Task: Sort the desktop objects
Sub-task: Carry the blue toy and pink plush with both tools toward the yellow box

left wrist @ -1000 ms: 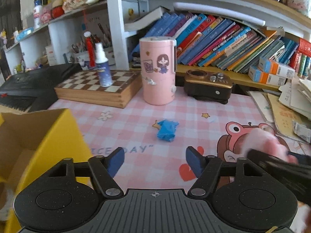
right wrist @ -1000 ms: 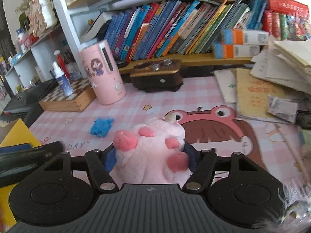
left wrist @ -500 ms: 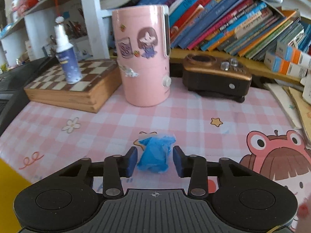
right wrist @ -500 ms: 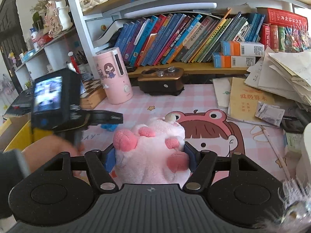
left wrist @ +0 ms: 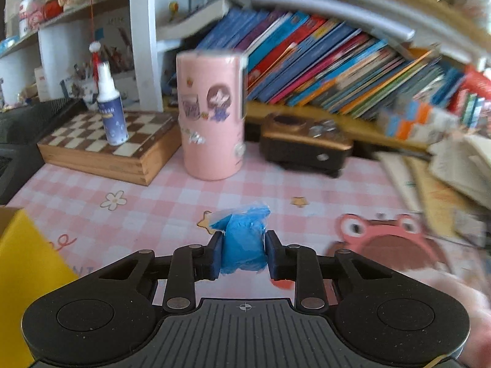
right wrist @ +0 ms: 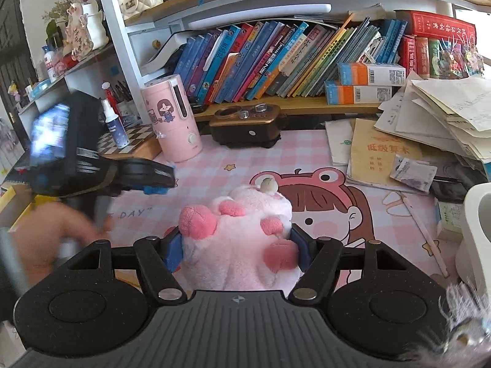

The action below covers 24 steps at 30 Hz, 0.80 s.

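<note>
My left gripper (left wrist: pixel 244 253) is shut on a crumpled blue wad (left wrist: pixel 244 242), held just above the pink checked desk mat (left wrist: pixel 138 208). It also shows in the right wrist view (right wrist: pixel 165 179), with the blue wad (right wrist: pixel 155 189) at its tips. My right gripper (right wrist: pixel 236 247) is shut on a pink plush toy (right wrist: pixel 242 239) with darker pink paw pads, held over the mat.
A yellow cardboard box (left wrist: pixel 27 270) stands at the near left. A pink cylinder (left wrist: pixel 211 116), a chessboard box (left wrist: pixel 104 144) with a spray bottle (left wrist: pixel 110 110), and a brown device (left wrist: pixel 303 147) stand behind. Papers (right wrist: pixel 429 128) pile at the right. A white cup (right wrist: pixel 475 230) is near right.
My left gripper moved forward to the blue wad, closed on it and lifted it a little. The right gripper rose slightly with the plush toy still in it.
</note>
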Available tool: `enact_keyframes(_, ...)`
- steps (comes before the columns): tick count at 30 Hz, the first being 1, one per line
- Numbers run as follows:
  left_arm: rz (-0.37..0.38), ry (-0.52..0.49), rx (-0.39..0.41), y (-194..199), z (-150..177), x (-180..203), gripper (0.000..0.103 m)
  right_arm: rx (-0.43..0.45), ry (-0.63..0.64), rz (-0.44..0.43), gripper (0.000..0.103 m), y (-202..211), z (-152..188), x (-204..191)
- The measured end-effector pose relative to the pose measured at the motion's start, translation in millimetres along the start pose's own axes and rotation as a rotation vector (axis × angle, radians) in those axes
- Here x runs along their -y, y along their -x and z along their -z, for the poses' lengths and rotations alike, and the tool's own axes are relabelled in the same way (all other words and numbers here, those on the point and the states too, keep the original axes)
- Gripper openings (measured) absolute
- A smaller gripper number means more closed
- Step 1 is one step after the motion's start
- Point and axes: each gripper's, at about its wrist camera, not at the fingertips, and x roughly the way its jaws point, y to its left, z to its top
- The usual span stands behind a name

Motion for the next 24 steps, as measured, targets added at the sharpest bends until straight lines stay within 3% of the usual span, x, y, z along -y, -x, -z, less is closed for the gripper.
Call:
enact_keyframes(12, 0.024, 0.024, 0.04, 121.3, 40.7, -27.5, 0.027, -0.042, 0.043, -0.031, 0.066, 32.0, 16.9, -21.8)
enact_keyframes(24, 0.091, 0.004, 0.071, 207.4, 91.7, -46.2, 0.027, -0.098, 0.08, -0.021, 0.065, 93.2, 45.3, -56.2)
